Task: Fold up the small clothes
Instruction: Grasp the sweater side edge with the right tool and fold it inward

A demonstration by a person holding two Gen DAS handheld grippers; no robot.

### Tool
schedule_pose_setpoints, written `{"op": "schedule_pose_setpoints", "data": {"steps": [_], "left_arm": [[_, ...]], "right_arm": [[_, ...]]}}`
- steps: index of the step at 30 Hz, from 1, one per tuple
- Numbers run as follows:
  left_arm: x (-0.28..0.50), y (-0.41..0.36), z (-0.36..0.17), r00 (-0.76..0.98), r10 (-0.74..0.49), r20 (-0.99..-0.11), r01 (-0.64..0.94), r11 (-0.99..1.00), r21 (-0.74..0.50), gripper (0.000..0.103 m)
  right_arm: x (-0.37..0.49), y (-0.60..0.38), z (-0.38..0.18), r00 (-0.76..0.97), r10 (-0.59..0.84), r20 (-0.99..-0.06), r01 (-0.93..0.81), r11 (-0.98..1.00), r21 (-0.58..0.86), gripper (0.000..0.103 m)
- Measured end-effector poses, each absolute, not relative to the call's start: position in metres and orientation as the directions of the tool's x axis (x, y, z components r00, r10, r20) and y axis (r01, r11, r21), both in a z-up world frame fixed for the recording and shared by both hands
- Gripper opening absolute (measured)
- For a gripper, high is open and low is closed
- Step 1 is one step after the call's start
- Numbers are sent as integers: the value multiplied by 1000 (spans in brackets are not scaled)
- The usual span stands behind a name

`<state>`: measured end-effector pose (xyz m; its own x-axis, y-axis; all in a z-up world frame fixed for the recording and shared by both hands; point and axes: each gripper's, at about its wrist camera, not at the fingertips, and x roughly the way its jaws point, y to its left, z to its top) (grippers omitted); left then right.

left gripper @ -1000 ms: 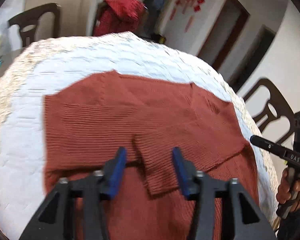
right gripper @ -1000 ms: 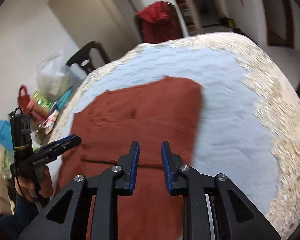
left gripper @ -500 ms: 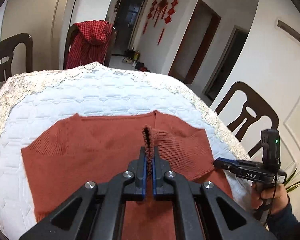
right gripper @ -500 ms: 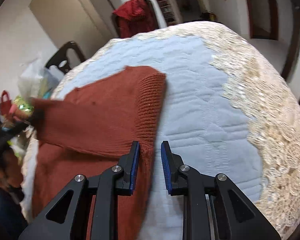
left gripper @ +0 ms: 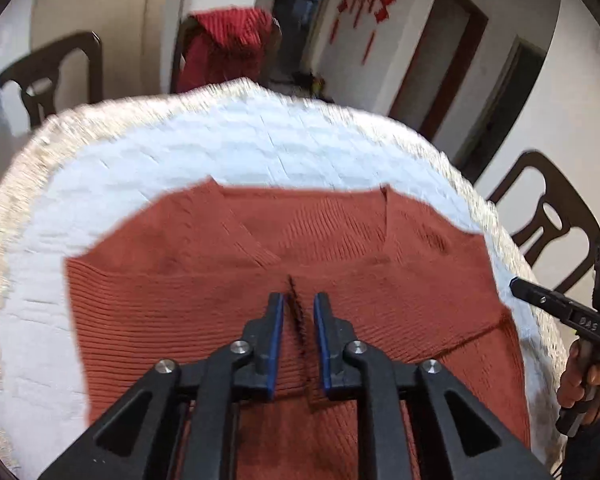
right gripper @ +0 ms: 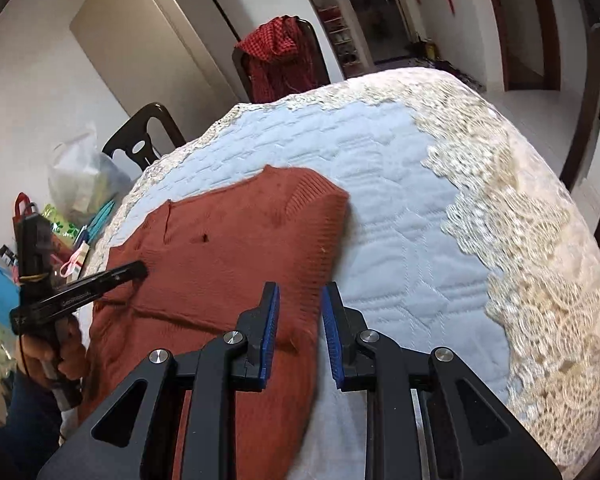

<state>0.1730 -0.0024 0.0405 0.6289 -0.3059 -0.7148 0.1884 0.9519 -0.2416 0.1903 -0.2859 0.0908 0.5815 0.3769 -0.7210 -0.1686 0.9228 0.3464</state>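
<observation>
A rust-red knitted sweater is spread flat on a desk that is covered with a white quilted cloth edged in cream lace. In the left wrist view the garment is seen across its whole width, with the V-shaped neckline at the far side and a sleeve laid over the body.

The left hand-held gripper is seen just above the middle of the sweater. Its jaws have just been opening a little, and a thin upright ridge of knit stands between the blue pads. A narrow gap is visible on each side of the ridge, so the fabric is released and not pinched.

The right wrist view shows what the other view does not: the far-right corner of the sweater with its ribbed edge, and a wide bare area of cloth to the right of it. The right hand-held gripper is held over the right edge of the garment, with its jaws slightly apart and nothing pressed between them.

Each view also shows the opposite hand-held gripper from the side. In the right wrist view the left one is held in a hand over the sweater's left part. In the left wrist view the right one appears at the desk's right edge.

A red checked garment is hung on a dark chair behind the desk. Bags are seen at the left only in the right wrist view.
</observation>
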Motion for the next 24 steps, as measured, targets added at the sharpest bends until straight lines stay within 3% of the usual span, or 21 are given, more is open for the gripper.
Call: {"op": "schedule_pose_setpoints", "data": {"steps": [4, 8, 14, 18, 19, 20, 24], "left_arm": [[171, -8, 47, 636, -339, -694, 220, 941, -257, 22], [189, -18, 25, 570, -334, -751, 221, 942, -251, 25], [188, -18, 26, 591, -348, -727, 222, 937, -268, 26], [206, -25, 14, 574, -322, -753, 208, 947, -246, 31], [207, -24, 14, 581, -324, -746, 208, 946, -249, 31], [206, -24, 16, 577, -321, -751, 206, 947, -246, 31], [179, -19, 32, 598, -345, -723, 228, 939, -258, 31]], "right_arm": [[205, -279, 86, 571, 385, -725, -189, 921, 341, 23], [230, -285, 61, 524, 330, -785, -108, 940, 322, 23], [224, -288, 86, 599, 368, -711, -131, 921, 366, 23], [246, -282, 76, 569, 387, -726, -134, 914, 382, 23], [253, -284, 68, 557, 367, -745, -110, 922, 371, 21], [258, -285, 61, 547, 350, -760, -89, 927, 364, 11], [242, -288, 73, 566, 336, -753, -94, 934, 346, 11]]}}
